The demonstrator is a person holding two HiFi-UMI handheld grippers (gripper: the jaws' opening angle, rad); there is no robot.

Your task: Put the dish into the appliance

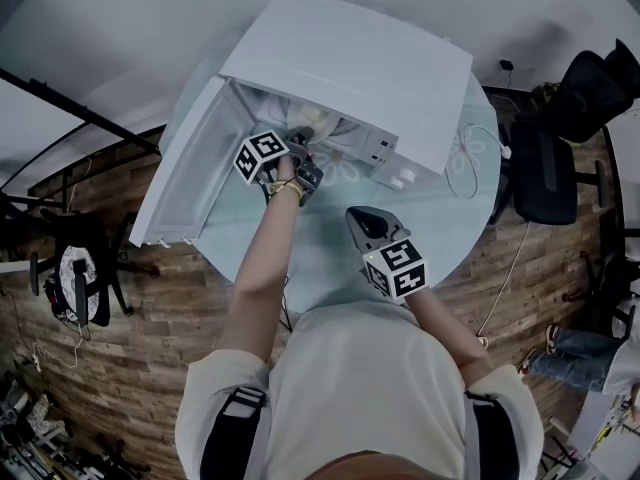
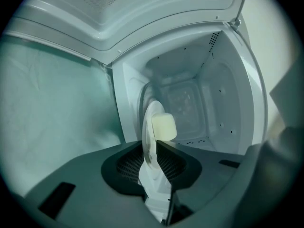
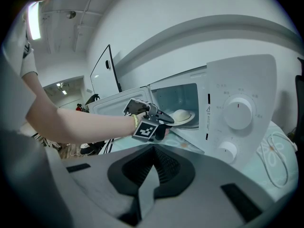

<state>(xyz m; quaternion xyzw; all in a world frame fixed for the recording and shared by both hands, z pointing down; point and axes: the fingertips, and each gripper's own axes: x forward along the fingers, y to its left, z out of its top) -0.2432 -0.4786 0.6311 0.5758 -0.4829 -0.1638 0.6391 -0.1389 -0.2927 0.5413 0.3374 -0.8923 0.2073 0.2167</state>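
The table (image 1: pixel 330 253) is carrying a white microwave (image 1: pixel 350 63), whose door (image 1: pixel 178 178) is hanging wide open off its left side, leaving the cavity (image 2: pixel 190 103) facing the person. At the mouth of that cavity the left gripper (image 3: pixel 168 121) is clamping the near rim of the dish (image 3: pixel 185 118), keeping it level with a pale lump of food (image 2: pixel 164 126) sitting on top. The cavity is lying straight ahead along the left gripper's jaws, so the coming move looks like a plain forward push and a lowering onto the microwave's floor. The right gripper (image 1: pixel 360 216) is idling in front of the microwave, well back from the opening, jaws together on nothing.
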